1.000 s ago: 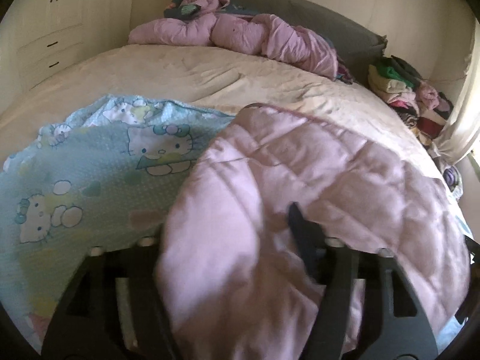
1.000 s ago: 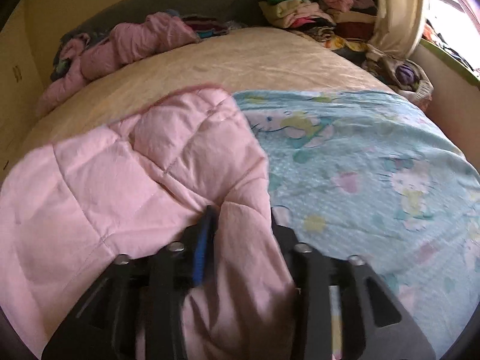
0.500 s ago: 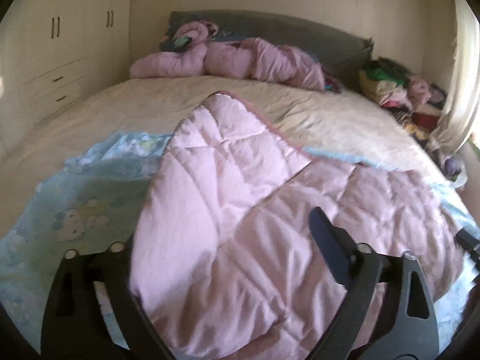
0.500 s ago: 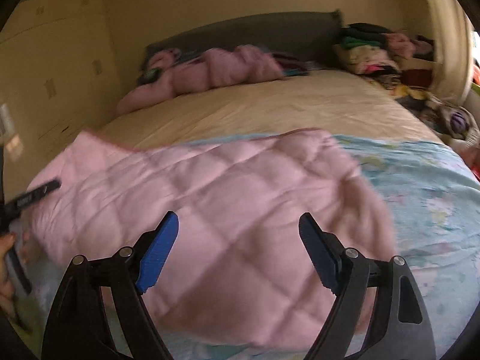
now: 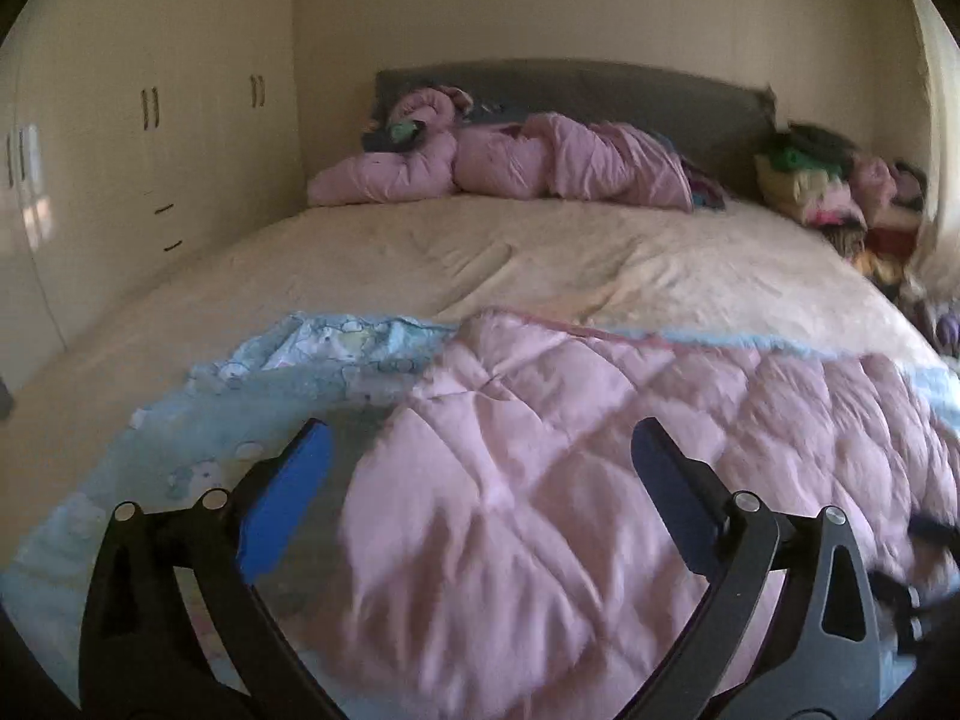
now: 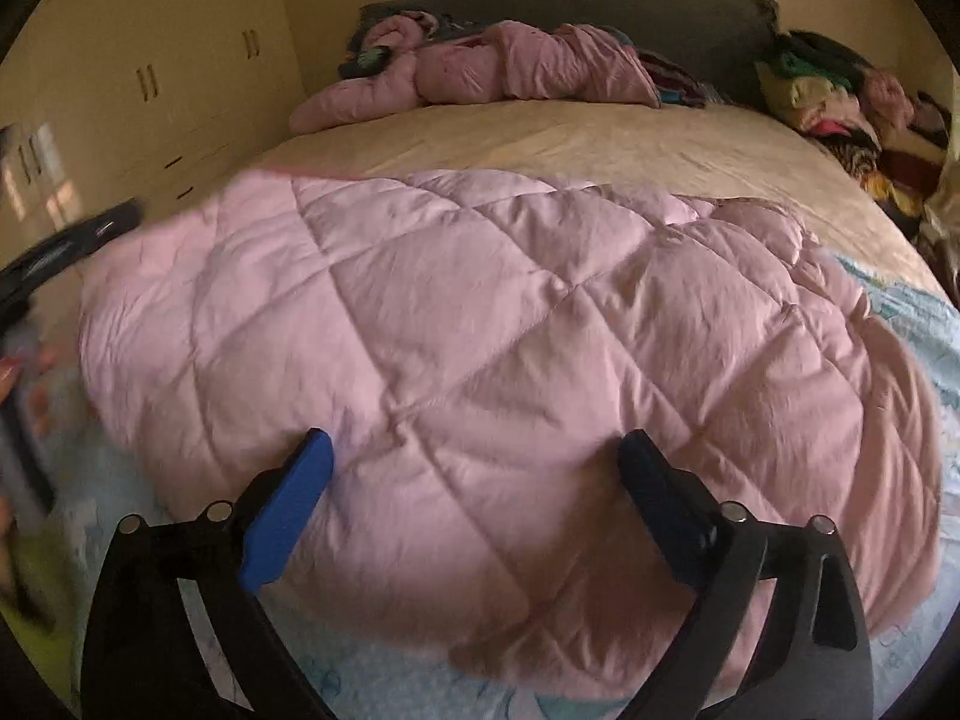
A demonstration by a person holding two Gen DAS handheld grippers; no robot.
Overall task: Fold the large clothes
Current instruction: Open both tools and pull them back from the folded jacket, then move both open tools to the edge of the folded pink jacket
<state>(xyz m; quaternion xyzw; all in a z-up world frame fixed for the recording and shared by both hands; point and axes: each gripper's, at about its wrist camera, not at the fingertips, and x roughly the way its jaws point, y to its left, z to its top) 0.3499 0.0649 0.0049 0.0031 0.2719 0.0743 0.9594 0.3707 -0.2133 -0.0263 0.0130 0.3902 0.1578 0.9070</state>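
Pink quilt [image 6: 510, 330] lies folded at frame centre, released to settle — my left fingers [image 5: 288, 504] and right fingers [image 6: 288, 504] are opening, empty.

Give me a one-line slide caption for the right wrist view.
Right gripper opening, nothing between its jaws, above the pink quilt folded over on the bed.

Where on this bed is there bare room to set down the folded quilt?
The widest free patch is the cream bedsheet, between the folded pink quilted blanket and the bunched pink duvet by the grey headboard. The strip along the white wardrobe is also bare. It is crowded at the clothes pile on the far right.
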